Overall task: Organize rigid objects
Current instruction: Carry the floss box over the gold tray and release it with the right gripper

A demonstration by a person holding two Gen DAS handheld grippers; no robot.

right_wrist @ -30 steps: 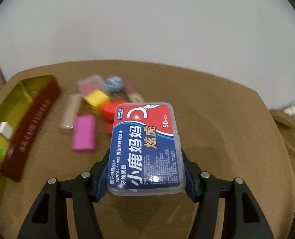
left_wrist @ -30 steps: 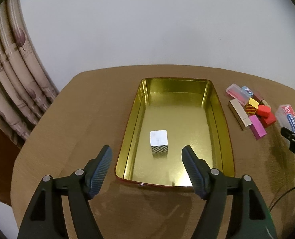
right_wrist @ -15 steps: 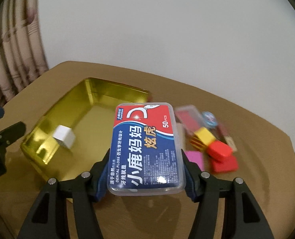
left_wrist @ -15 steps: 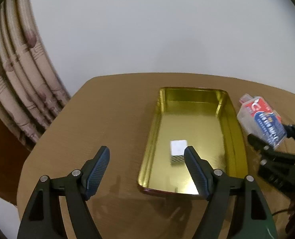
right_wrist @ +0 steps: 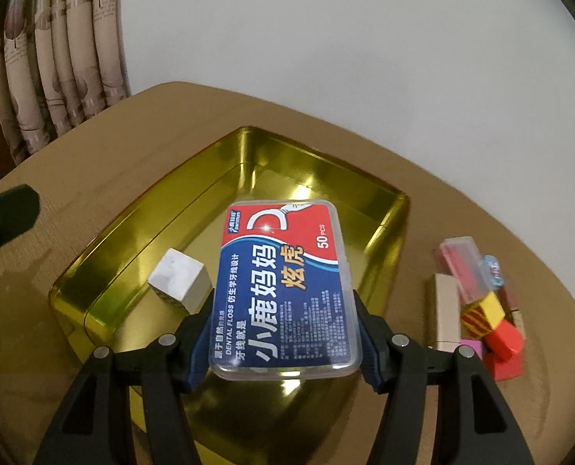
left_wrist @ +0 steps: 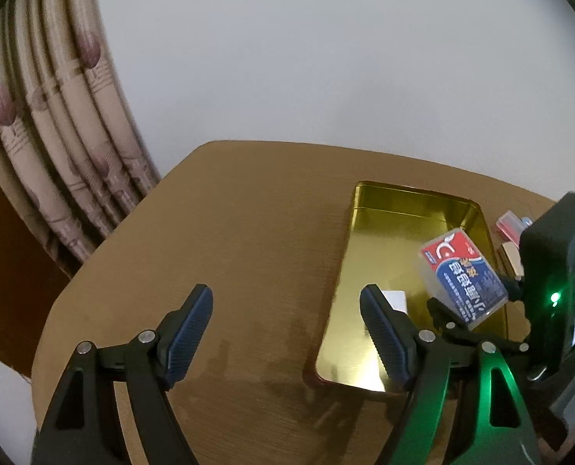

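Observation:
My right gripper (right_wrist: 285, 348) is shut on a clear dental floss box (right_wrist: 283, 290) with a red and blue label and holds it above the gold tin tray (right_wrist: 105, 240). A white cube (right_wrist: 180, 281) lies inside the tray near its left wall. In the left wrist view the floss box (left_wrist: 461, 275) hangs over the tray (left_wrist: 388, 209), and the cube (left_wrist: 395, 300) is partly hidden behind my right finger. My left gripper (left_wrist: 287, 333) is open and empty, over bare table left of the tray.
A cluster of small blocks lies right of the tray: a pink clear case (right_wrist: 461, 267), a beige bar (right_wrist: 446, 314), a yellow striped block (right_wrist: 481, 316), red blocks (right_wrist: 506, 341). A curtain (left_wrist: 54, 135) hangs at the left. The round brown table (left_wrist: 229, 232) ends close by.
My right gripper carried the floss box left, from beside the blocks to above the tray. My left gripper swung left, so the tray sits further right in its view.

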